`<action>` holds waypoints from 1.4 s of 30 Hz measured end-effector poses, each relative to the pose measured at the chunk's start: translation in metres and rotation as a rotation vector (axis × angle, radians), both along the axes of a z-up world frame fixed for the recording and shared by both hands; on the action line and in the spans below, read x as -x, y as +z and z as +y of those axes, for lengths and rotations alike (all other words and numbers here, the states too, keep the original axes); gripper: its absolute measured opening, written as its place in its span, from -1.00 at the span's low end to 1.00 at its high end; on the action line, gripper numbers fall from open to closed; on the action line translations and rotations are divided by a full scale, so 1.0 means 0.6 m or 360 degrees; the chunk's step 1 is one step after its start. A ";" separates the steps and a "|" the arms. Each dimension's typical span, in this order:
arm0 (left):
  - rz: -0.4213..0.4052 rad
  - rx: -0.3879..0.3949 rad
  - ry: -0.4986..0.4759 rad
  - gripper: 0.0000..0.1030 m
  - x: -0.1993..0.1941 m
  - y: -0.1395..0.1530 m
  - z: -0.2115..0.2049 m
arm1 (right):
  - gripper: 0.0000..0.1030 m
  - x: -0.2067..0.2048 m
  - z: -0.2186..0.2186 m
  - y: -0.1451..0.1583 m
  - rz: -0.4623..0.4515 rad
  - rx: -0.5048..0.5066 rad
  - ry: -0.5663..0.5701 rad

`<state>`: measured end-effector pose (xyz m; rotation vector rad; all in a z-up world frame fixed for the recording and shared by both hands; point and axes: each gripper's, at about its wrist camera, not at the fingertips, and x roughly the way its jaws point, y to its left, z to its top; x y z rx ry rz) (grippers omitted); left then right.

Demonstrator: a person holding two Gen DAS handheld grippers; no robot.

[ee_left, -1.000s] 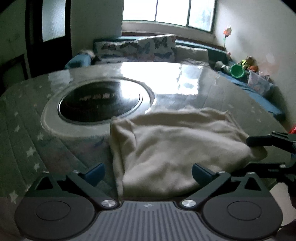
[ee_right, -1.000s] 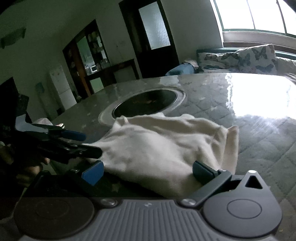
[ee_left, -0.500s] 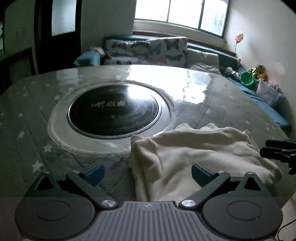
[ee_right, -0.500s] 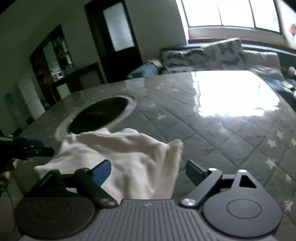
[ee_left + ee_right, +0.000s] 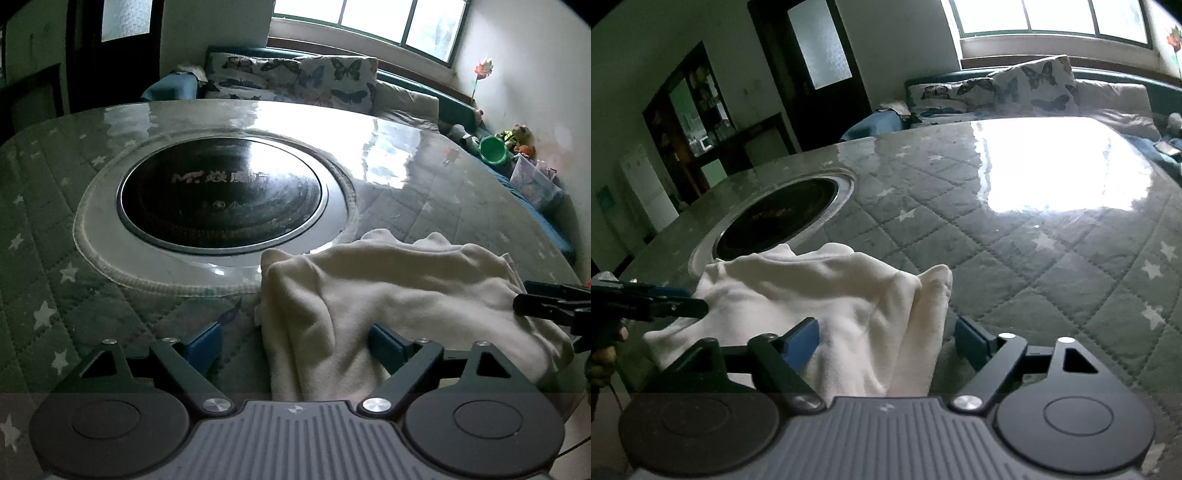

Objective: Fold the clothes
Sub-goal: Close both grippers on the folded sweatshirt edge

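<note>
A cream-white garment (image 5: 399,295) lies rumpled and partly folded on the quilted, star-patterned table cover (image 5: 55,280), just in front of the round dark hob (image 5: 221,199). My left gripper (image 5: 293,345) straddles the garment's left end and its jaws are closing. The right pad (image 5: 384,341) touches the fabric, while the left pad (image 5: 203,345) stands clear over the table. My right gripper (image 5: 886,343) straddles the garment's (image 5: 820,295) right end, jaws wide. One pad (image 5: 803,341) rests over the cloth and the other (image 5: 971,341) is off its edge. Each gripper shows in the other's view.
The hob's pale ring (image 5: 846,188) lies behind the garment. Window glare covers the far table (image 5: 1052,170). A sofa with butterfly cushions (image 5: 295,81) runs behind the table, with toys and a green bucket (image 5: 493,149) at the right. A hand (image 5: 605,354) holds the left gripper.
Both grippers came in low over the garment's two ends, which now lie between their fingers. Both sets of jaws narrowed a little. The garment looks more bunched than before.
</note>
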<state>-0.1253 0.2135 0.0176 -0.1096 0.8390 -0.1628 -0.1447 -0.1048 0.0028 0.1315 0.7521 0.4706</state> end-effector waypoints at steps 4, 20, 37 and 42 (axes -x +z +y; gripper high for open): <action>-0.0015 -0.0024 -0.0031 0.86 0.002 -0.002 -0.006 | 0.85 0.000 0.008 -0.002 -0.0007 -0.0002 0.0010; -0.0053 -0.0073 -0.0040 1.00 0.007 -0.010 -0.020 | 0.64 0.002 0.031 0.002 -0.0012 0.0057 0.0054; 0.0046 0.0121 -0.0090 -0.03 -0.006 0.010 -0.024 | -0.13 -0.003 0.017 0.005 0.0047 -0.0035 0.0047; 0.0044 0.0182 -0.0053 -0.03 -0.005 0.008 -0.017 | -0.09 -0.002 0.021 0.002 0.0039 -0.0039 0.0034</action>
